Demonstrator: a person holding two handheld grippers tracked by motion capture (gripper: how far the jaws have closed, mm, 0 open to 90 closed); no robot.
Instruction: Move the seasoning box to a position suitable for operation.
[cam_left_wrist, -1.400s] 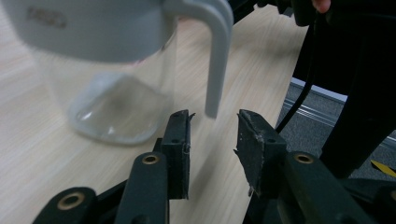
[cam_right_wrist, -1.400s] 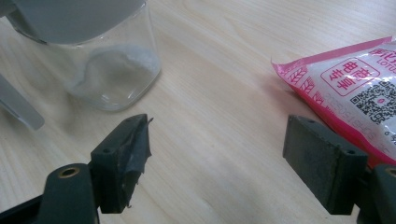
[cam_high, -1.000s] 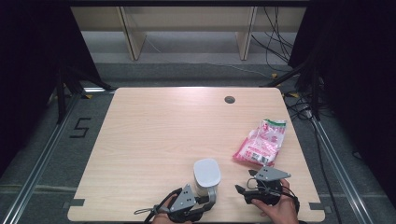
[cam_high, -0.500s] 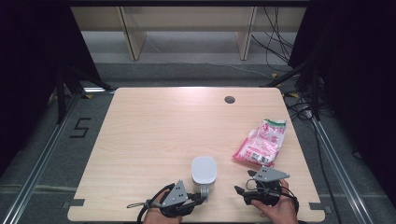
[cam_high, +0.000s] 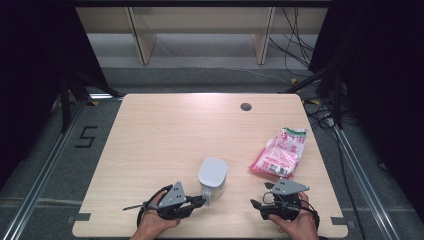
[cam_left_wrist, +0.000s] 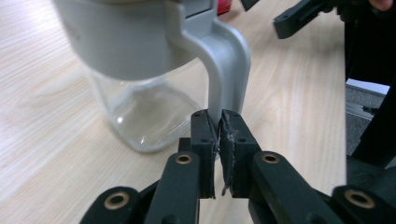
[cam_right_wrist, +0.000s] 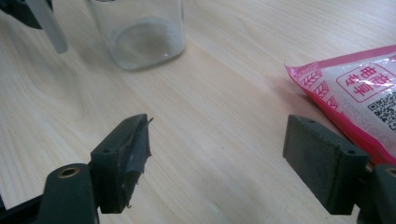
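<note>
A: Where's the jug?
B: The clear jug (cam_high: 212, 176) with the grey lid (cam_high: 213, 171) stands upright on the tabletop (cam_high: 165, 135), low in the high view, a little right of centre. In the left gripper view it takes up the upper left of the frame, with its grey handle (cam_left_wrist: 228, 65) running down toward the middle.

A: And the left gripper?
B: The left gripper (cam_high: 204, 200) sits at the bottom of the high view, just left of the jug, pointing right toward it. Its jaws have just been closing, and in its own view they are clenched on the lower end of the handle, which is pinched between the pads (cam_left_wrist: 204, 135).

A: Is the jug lifted?
B: I cannot tell for certain; its glass base looks to be down on the wood.

A: What about the right gripper?
B: The right gripper (cam_right_wrist: 217, 161) is released, jaws wide apart with bare wood between them. In the high view it lies at the lower right, near the tabletop's front edge, held by a hand (cam_high: 296, 225).

A: Anything near it?
B: A pink packet (cam_high: 280, 152) lies flat just above it in the high view, at the right of the tabletop. In the right gripper view the packet is at the right edge, just beside the right-hand jaw, and the jug's base is at the top, left of centre.
</note>
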